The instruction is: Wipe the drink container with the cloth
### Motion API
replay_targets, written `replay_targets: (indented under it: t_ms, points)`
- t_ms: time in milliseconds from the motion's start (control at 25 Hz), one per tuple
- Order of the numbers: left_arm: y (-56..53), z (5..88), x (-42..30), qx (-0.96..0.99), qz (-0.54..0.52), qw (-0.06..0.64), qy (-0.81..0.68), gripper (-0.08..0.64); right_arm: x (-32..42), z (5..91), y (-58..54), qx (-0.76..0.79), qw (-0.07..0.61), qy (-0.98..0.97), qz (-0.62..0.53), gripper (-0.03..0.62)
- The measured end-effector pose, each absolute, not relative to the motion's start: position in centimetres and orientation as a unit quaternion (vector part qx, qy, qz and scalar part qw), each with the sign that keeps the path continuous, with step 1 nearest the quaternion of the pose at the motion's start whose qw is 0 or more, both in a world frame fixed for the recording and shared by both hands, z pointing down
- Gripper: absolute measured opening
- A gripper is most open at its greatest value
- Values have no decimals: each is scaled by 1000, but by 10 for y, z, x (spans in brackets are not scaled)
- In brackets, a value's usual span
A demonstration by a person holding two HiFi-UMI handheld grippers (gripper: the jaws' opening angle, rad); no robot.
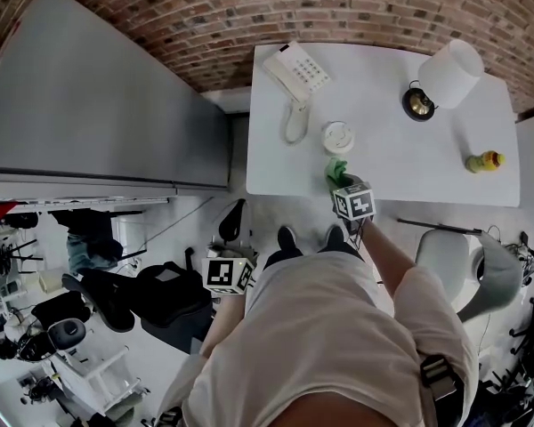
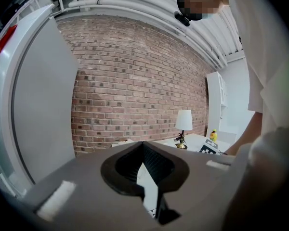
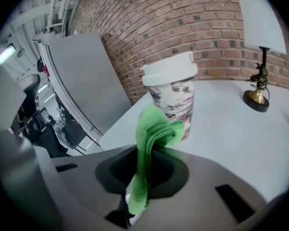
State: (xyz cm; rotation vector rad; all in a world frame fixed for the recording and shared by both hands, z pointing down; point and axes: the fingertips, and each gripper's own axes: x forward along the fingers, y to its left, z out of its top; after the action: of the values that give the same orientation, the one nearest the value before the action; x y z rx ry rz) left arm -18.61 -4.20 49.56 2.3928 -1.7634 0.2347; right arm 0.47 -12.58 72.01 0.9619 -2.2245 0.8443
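A paper cup with a white lid (image 1: 337, 137) stands near the front edge of the white table (image 1: 409, 172). The right gripper view shows the cup (image 3: 173, 102) upright, patterned, just past the jaws. My right gripper (image 1: 345, 188) is shut on a green cloth (image 1: 336, 169). The cloth (image 3: 153, 134) sticks up out of my right gripper (image 3: 145, 160), and its folded top hangs right in front of the cup's lower side. My left gripper (image 1: 228, 274) hangs low off the table by the person's hip. In its own view my left gripper (image 2: 144, 150) holds nothing, tips together.
On the table are a white telephone (image 1: 295, 74) at the back left, a lamp with a white shade (image 1: 449, 71) at the back right and a yellow bottle (image 1: 485, 161) at the right. A large grey cabinet (image 1: 98, 105) stands left of the table, a white chair (image 1: 445, 254) at front right.
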Motion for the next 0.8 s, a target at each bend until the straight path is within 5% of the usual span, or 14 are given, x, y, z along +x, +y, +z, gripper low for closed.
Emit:
replay_targets:
  t_ms: [800]
  points:
    - [-43,502,-177,800,86,88,-587,9,71,743,-189,424,310,-791,314,43]
